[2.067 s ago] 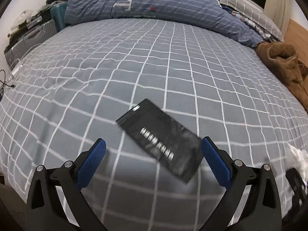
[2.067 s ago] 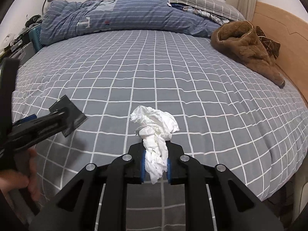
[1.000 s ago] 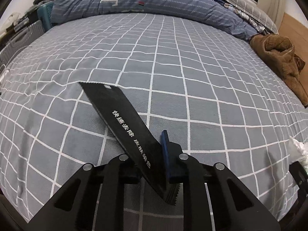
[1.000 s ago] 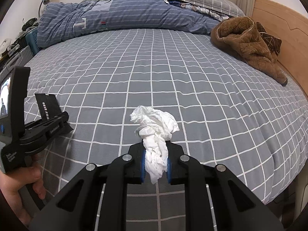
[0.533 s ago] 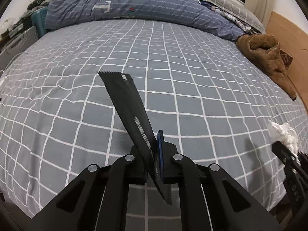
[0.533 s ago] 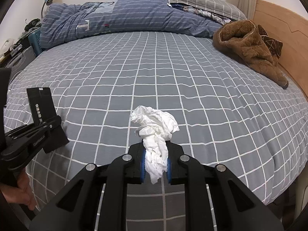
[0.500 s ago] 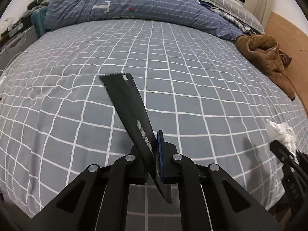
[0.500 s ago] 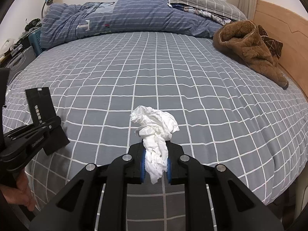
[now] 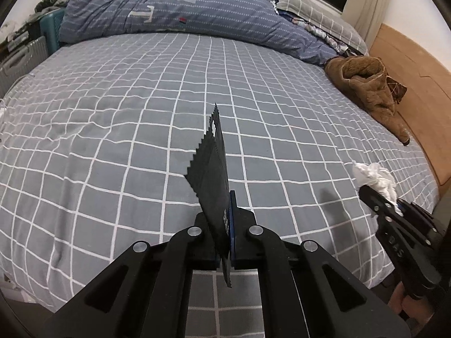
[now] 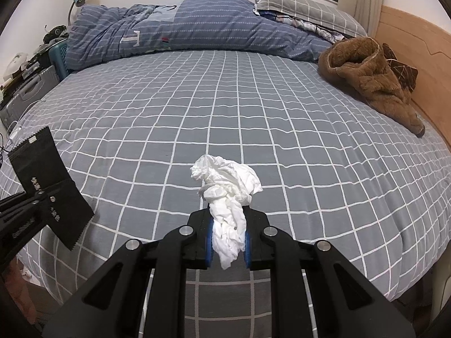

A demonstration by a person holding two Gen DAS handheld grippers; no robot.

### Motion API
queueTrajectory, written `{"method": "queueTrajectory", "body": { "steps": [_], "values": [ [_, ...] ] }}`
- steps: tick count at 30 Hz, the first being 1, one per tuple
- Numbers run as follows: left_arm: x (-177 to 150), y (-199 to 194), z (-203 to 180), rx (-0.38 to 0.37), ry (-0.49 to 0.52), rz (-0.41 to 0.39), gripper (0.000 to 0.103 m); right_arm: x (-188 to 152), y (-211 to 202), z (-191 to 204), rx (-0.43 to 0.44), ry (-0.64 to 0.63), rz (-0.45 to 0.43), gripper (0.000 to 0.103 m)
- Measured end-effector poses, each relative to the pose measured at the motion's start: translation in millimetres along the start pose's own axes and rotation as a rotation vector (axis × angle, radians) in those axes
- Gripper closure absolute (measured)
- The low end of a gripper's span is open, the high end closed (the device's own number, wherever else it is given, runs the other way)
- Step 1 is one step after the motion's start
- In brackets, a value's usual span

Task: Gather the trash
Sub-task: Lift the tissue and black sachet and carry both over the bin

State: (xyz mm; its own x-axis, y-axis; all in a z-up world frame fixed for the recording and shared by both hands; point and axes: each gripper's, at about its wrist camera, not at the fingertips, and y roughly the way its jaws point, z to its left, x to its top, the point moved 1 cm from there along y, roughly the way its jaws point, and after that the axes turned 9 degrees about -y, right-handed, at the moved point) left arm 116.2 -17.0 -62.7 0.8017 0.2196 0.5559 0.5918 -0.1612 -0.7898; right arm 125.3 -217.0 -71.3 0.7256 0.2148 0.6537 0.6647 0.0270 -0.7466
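Note:
My left gripper (image 9: pixel 225 235) is shut on a black foil wrapper (image 9: pixel 212 174) with serrated ends, held upright and edge-on above the bed's near edge. The wrapper also shows in the right wrist view (image 10: pixel 46 180), at the far left, in the left gripper (image 10: pixel 45 197). My right gripper (image 10: pixel 227 238) is shut on a crumpled white tissue (image 10: pixel 227 190) that sticks up between the blue pads. The tissue (image 9: pixel 375 178) and right gripper (image 9: pixel 394 205) show at the right of the left wrist view.
A bed with a grey checked sheet (image 10: pixel 225 112) fills both views. A blue striped duvet (image 10: pixel 183 31) and pillows (image 10: pixel 307 11) lie at the far side. A brown fleece garment (image 10: pixel 372 76) lies by the wooden headboard (image 10: pixel 417 50). Suitcases (image 10: pixel 28 93) stand left.
The left gripper, open around the wrapper lying on the sheet earlier, has shut on it and lifted it. The wrapper has turned edge-on. The right gripper still holds the tissue.

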Motion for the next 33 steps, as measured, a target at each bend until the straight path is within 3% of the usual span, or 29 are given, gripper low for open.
{"method": "queueTrajectory", "body": {
  "steps": [17,33],
  "values": [
    [-15.1,-44.8,4.6,-0.026,0.035,-0.03,0.1,-5.5,-37.0,19.9,0.008,-0.047,-0.054,0.088],
    [-45.9,-83.7,-1.1,-0.037,0.058,-0.046,0.1,-31.8,-86.6,35.3,0.024,-0.062,-0.092,0.088]
  ]
}}
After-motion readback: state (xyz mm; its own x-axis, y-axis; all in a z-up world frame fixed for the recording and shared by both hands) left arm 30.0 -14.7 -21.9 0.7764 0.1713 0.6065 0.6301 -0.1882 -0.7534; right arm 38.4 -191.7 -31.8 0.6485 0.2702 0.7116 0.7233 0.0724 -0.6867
